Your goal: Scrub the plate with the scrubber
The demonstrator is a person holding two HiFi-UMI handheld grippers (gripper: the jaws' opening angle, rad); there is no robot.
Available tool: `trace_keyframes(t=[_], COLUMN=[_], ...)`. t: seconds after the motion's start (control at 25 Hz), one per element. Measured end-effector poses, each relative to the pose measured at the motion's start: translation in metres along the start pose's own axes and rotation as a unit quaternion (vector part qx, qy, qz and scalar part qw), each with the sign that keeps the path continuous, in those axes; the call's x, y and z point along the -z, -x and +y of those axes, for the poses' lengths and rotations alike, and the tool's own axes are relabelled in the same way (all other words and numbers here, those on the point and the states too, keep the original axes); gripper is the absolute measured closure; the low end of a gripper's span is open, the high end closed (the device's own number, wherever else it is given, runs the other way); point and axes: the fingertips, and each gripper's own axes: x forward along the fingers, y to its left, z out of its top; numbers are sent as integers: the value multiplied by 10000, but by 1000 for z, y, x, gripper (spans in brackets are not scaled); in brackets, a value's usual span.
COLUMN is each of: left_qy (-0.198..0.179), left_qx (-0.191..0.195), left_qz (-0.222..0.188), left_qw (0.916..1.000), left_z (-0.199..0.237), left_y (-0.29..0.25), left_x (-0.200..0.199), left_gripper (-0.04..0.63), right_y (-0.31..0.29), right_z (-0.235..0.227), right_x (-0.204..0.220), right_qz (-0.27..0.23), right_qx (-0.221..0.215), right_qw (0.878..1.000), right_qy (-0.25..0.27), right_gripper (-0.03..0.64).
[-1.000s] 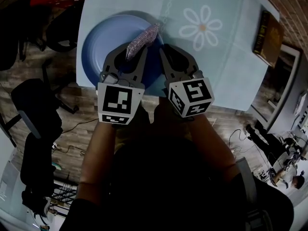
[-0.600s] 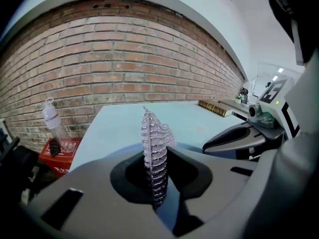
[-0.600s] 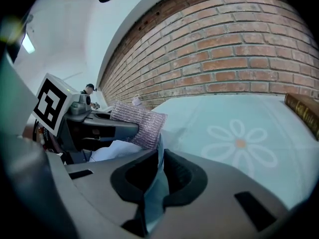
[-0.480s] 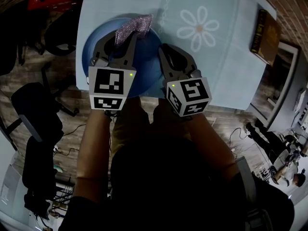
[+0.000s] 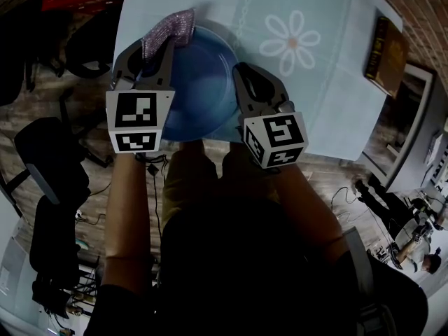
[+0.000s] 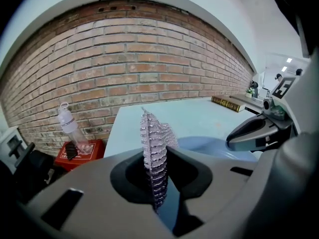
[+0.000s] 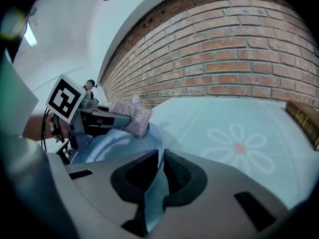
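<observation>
Since a second ago the left gripper (image 5: 156, 48) has swept the scrubber (image 5: 170, 28) from the blue plate's (image 5: 199, 82) far right rim to its far left edge. A book (image 5: 388, 47) lies at the table's (image 5: 322, 96) right corner (well apart from the plate). The left fingers are clenched on the scrubber, which sits at the rim. The right gripper's (image 5: 246, 77) fingers pinch the plate's near right edge.

Likely a lab or workroom: bare brick wall (image 6: 124, 59), wood floor (image 5: 87, 103) with loose cables (image 5: 61, 299), a black chair (image 5: 49, 161), one cloth-covered surface (image 5: 322, 96).
</observation>
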Motion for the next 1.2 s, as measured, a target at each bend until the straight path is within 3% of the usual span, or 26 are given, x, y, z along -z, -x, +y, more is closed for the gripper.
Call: trace_keyframes(t=[0.68, 1.2], left_qy=[53, 360], left_qx=[-637, -742], left_qz=[297, 468], left_qw=[9975, 9955], left_z=[46, 36], left_y=[52, 98], left_x=[33, 67], left_gripper=[517, 517], right_y=[2, 2], right_z=[2, 4], right_x=[1, 1], right_qz=[57, 136], right_qx=[68, 91], right_qw=[9993, 9984], right_qy=[361, 549], right_gripper=[555, 555])
